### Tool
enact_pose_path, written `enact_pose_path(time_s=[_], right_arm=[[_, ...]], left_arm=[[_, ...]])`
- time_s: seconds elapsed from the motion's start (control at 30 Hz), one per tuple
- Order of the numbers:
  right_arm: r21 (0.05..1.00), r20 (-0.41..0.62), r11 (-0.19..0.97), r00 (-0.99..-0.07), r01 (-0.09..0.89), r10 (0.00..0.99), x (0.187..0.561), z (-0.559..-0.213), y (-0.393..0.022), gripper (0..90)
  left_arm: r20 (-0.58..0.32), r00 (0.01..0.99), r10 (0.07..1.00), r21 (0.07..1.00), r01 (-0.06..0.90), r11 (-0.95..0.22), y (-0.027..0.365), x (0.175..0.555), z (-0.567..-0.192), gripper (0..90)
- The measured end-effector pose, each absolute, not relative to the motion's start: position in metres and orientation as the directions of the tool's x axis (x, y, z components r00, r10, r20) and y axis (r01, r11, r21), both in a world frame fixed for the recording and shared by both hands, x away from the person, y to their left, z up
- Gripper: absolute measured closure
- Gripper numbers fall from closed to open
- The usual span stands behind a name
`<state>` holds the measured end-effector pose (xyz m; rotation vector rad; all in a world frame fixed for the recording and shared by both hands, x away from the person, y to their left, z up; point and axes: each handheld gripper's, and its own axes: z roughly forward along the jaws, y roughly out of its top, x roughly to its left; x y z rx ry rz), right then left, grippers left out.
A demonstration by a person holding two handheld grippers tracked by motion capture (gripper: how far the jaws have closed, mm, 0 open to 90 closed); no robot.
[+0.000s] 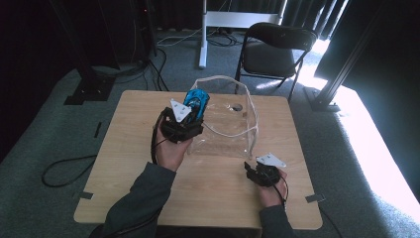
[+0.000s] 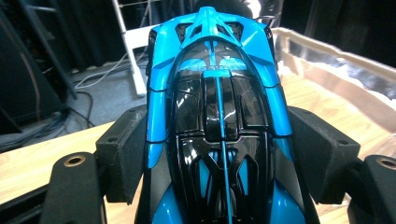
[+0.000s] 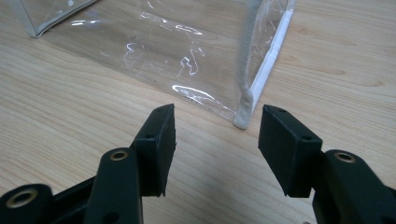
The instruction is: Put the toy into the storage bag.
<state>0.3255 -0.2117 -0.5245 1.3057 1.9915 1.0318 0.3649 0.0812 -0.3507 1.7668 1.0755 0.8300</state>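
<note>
Blue toy car [image 2: 217, 121] is clamped in the left gripper [image 1: 184, 116] above the table's [image 1: 148, 198] far edge, beside the clear bag [image 1: 228, 119]. Right gripper [image 3: 215, 140] is held wide near the bag's corner; lowering inside seems next.

Daylight pours in from the right, blowing out the floor [image 1: 376, 148] there to white, while the left side and back of the room sit nearly black. The bench [image 1: 218, 193] is evenly, softly lit. Between the left tongs [image 2: 219, 154] the car [image 2: 219, 116] shows glossy highlights. Ahead of the right tongs [image 3: 215, 140], glare streaks the bag [image 3: 187, 51]. All views are slightly soft.
</note>
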Motion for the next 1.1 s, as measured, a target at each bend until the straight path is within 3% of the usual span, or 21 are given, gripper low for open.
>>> enact_pose_path(time_s=[0.6, 1.1], right_arm=[[0.830, -0.026, 0.232, -0.381, 0.508, 0.924, 0.325, -0.523, -0.214, 45.4], [0.829, -0.027, 0.233, -0.381, 0.508, 0.924, 0.325, -0.524, -0.214, 45.4]], left_arm=[[0.099, 0.503, 0.859, 0.888, 0.345, -0.304, 0.018, 0.370, -0.350, 27.4], [0.101, 0.521, 0.848, 0.854, 0.392, -0.343, 0.004, 0.382, -0.358, 27.3]])
